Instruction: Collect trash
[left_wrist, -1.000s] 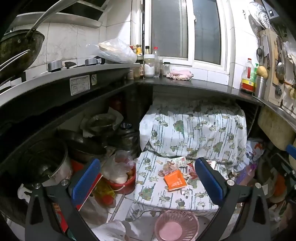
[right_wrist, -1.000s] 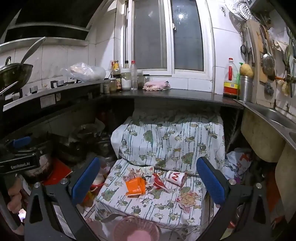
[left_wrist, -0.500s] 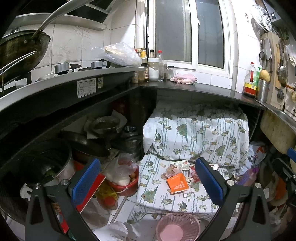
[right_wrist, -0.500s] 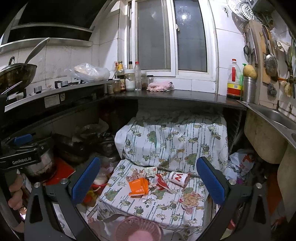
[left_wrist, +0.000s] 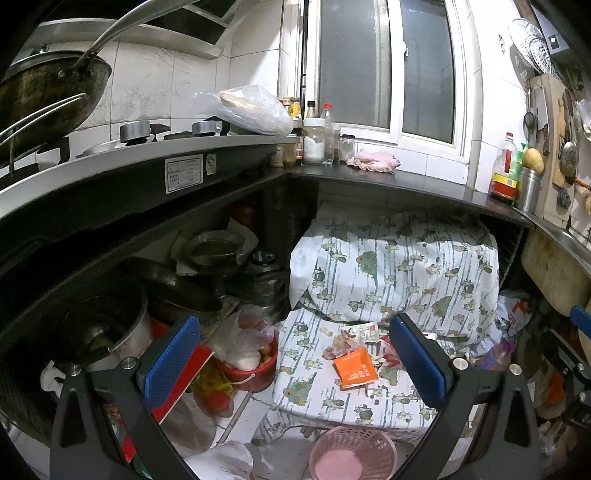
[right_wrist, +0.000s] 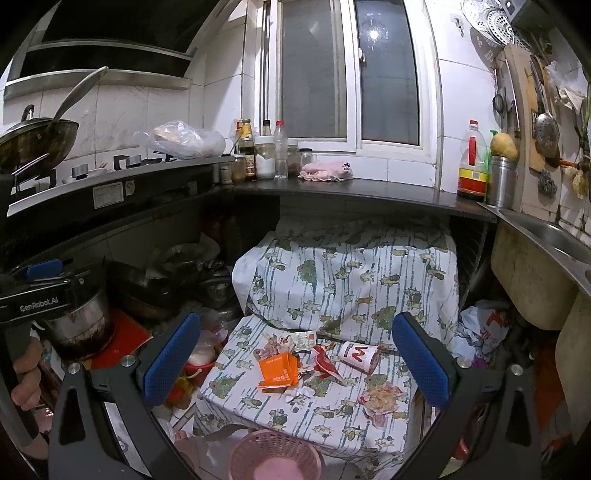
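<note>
Under the dark L-shaped worktop (right_wrist: 369, 194) of this narrow kitchen you face a low platform draped in a white cloth printed with green animals (right_wrist: 351, 280), and the trash lies on its lower step. An orange cardboard carton (right_wrist: 277, 371) sits flattened near the middle, with torn red-and-white wrapper scraps (right_wrist: 325, 363) just beside it, a white paper cup with a red logo (right_wrist: 358, 356) lying on its side to the right, and a crumpled pinkish wrapper (right_wrist: 380, 398) nearer the front edge. On the floor below that edge stands a pink plastic mesh basket (right_wrist: 275, 458).

Your left tongs (left_wrist: 295, 362) are spread wide with nothing between the blue pads, held above the floor short of the cloth. Your right tongs (right_wrist: 295, 363) are likewise wide apart and empty, framing the carton from a distance.

White tiles cover the walls around a closed window (right_wrist: 347, 74). On the stove side a dark wok (left_wrist: 44, 92) rests on a burner, bottles and jars (left_wrist: 317, 136) crowd the corner, and a pink cloth (right_wrist: 325, 171) lies on the worktop. Pots and pans (left_wrist: 177, 284) are stacked beneath.
</note>
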